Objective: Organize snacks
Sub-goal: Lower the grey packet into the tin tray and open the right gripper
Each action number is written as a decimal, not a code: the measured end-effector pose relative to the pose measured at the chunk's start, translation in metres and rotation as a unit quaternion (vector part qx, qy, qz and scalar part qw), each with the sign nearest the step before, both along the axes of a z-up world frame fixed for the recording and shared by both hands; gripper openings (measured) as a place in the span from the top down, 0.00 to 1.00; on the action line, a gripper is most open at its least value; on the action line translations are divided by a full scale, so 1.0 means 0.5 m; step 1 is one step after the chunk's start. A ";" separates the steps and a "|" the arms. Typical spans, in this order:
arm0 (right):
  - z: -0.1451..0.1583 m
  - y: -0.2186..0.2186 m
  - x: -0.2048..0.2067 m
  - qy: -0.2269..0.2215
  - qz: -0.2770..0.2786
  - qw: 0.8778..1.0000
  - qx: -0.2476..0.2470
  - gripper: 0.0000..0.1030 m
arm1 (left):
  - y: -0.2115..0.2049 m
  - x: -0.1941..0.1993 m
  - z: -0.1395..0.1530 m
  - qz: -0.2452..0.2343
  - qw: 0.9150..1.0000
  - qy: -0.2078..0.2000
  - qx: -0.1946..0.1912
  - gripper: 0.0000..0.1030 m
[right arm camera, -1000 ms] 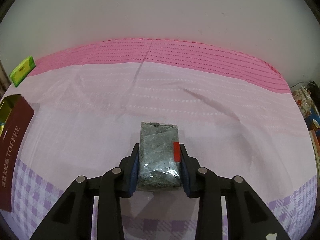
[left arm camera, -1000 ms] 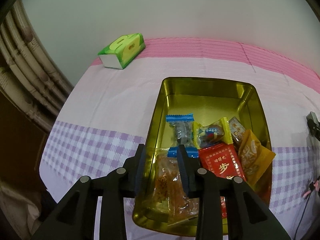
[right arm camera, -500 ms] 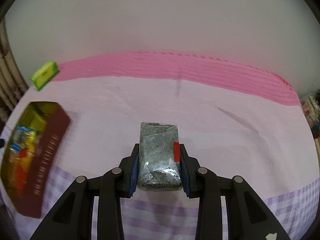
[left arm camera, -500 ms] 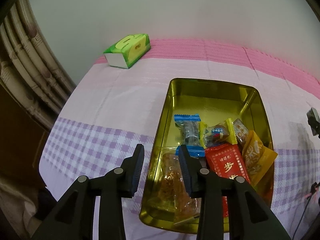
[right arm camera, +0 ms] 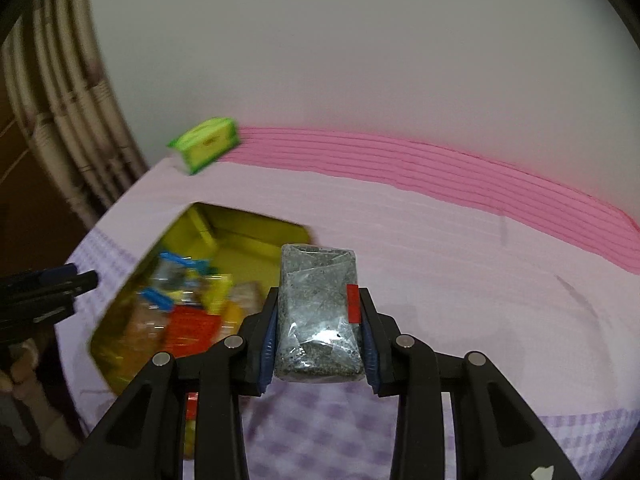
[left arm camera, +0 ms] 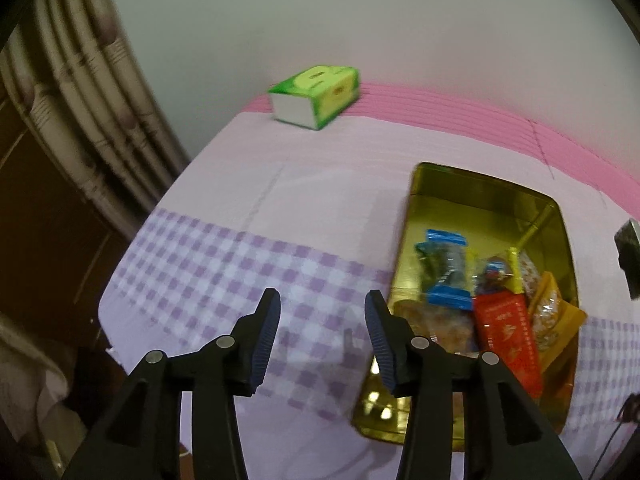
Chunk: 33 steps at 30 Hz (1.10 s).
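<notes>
Right now your right gripper [right arm camera: 318, 320] is clamped on a clear packet of dark grey, speckled snack [right arm camera: 318, 316]: the blue pads press its two long sides and a small red sticker shows on its right edge. You hold the packet clear above the tablecloth [right arm camera: 460, 264], just to the right of the gold tin [right arm camera: 208, 224], which sits open on the cloth. The tin already holds a jumble of wrapped snacks at its near end: a blue-ended sweet [left arm camera: 446, 268], a red packet [left arm camera: 506, 336], an orange-yellow pouch [left arm camera: 554, 316] and a pale orange bag [left arm camera: 432, 322] against the near left wall; its far end is bare gold metal. Your left gripper [left arm camera: 322, 320] hangs over the purple-checked part of the cloth, just left of the tin's near corner, with its jaws opening and nothing between them; in the right wrist view its dark tips [right arm camera: 60, 280] poke in from the left edge beside the tin. A green tissue pack [left arm camera: 316, 96] lies at the far left corner of the table, on the pink striped border by the wall. Pale ribbed pipes [left arm camera: 80, 92] run up the left side of both views.
</notes>
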State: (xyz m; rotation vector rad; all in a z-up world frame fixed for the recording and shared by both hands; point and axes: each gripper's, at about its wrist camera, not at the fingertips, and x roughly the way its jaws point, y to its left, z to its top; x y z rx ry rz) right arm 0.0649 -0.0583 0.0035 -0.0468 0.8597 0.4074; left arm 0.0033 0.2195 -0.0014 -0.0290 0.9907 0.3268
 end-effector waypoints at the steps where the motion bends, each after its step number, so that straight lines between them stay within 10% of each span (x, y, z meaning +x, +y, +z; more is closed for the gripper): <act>1: 0.000 0.015 0.000 0.002 0.008 1.000 0.003 0.68 | 0.005 -0.002 -0.001 0.004 1.000 0.001 0.000 0.56; 33: -0.122 0.217 -0.018 0.056 0.073 0.995 -0.048 0.68 | 0.041 -0.047 -0.020 0.034 0.999 0.021 -0.006 0.51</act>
